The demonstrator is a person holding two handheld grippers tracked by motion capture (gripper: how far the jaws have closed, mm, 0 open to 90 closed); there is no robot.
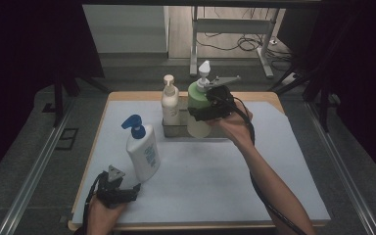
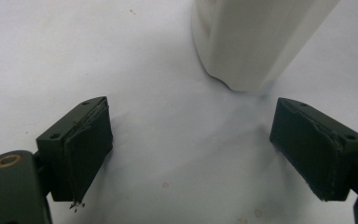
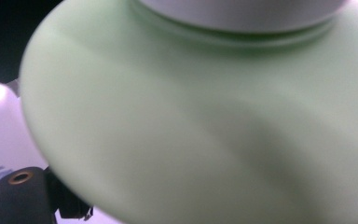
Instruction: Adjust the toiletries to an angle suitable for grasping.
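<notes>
A pale green pump bottle (image 1: pixel 197 98) with a white pump is upright at the back of the table, at the right end of a metal tray (image 1: pixel 174 131). My right gripper (image 1: pixel 203 112) is shut on its body from the right. In the right gripper view the green bottle (image 3: pixel 191 116) sits close against the camera, with one black finger (image 3: pixel 72 209) showing below it. A white bottle with a blue pump (image 1: pixel 144 152) stands at the front left. My left gripper (image 1: pixel 129 190) lies open just in front of it. Nothing is between its jaws, and the white bottle's base (image 2: pixel 251 42) is just beyond the left gripper (image 2: pixel 191 109).
A white bottle with a cream pump (image 1: pixel 170 103) stands in the tray's left part. A white sheet (image 1: pixel 254 166) covers the wooden table. Metal rails run along both sides of the table, and desk legs with cables stand behind it.
</notes>
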